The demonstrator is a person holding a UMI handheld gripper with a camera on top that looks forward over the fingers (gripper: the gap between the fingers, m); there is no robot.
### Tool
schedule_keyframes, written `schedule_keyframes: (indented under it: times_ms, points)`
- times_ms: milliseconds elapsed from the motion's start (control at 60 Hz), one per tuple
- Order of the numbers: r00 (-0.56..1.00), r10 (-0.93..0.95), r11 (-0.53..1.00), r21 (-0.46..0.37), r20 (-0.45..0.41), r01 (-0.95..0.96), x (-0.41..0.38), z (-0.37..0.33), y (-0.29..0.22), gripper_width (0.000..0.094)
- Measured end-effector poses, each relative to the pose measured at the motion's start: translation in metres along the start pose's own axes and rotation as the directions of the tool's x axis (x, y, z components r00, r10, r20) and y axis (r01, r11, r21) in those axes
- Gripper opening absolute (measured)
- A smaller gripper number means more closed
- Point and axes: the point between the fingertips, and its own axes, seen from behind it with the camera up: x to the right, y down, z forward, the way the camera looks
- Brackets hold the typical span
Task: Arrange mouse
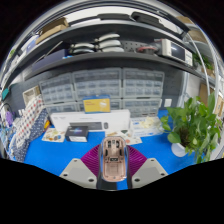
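Over at the far left of the bench stands a stack of small trays (pixel 28 118) with bits and pieces in them, and next to it, further along the blue table (pixel 55 158), lies a flat white box (pixel 88 124) with a dark little item just in front of it. Coming across to the middle, the gripper (pixel 114 168) holds the mouse (pixel 114 155), a pale beige one, nose pointing away, caught between the two purple pads with both fingers (pixel 80 168) pressed against its flanks, so the fingers are pinching it rather than spread around it. Whether the mouse is lifted or resting on the table I cannot tell. To do this step well, I would say the person should keep the squeeze even on both sides so the smooth shell does not twist or squirt forward, carry it low and level, and choose a bare patch of blue ahead before letting go. Set it down flat first, then ease the fingers apart. To the right the potted plant (pixel 194 128) leans its leaves in over the mat; better to steer short of those.
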Motion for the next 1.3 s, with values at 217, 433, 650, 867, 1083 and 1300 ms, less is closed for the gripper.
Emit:
schedule_keyframes:
  times_ms: [217,433,650,867,1083,1300]
  points:
    - [0.997,-0.05,0.997,-0.054,0.054,0.053,-0.097,0.008,0.048,0.0349]
    - [0.997,-0.035,0.973,-0.226,0.063,0.048,-0.119,0.047,0.168,0.0349]
    - [0.998,-0.057,0.956,-0.285,0.028,0.063,-0.105,0.066,0.233,0.0355]
    - [0.998,-0.057,0.962,-0.266,0.018,0.06,-0.104,0.064,0.233,0.0446]
    - [1.0,0.004,0.964,-0.267,-0.023,-0.01,-0.095,0.047,0.217,0.0844]
    - [0.999,0.038,0.983,-0.177,-0.019,-0.041,-0.096,-0.03,0.161,0.0829]
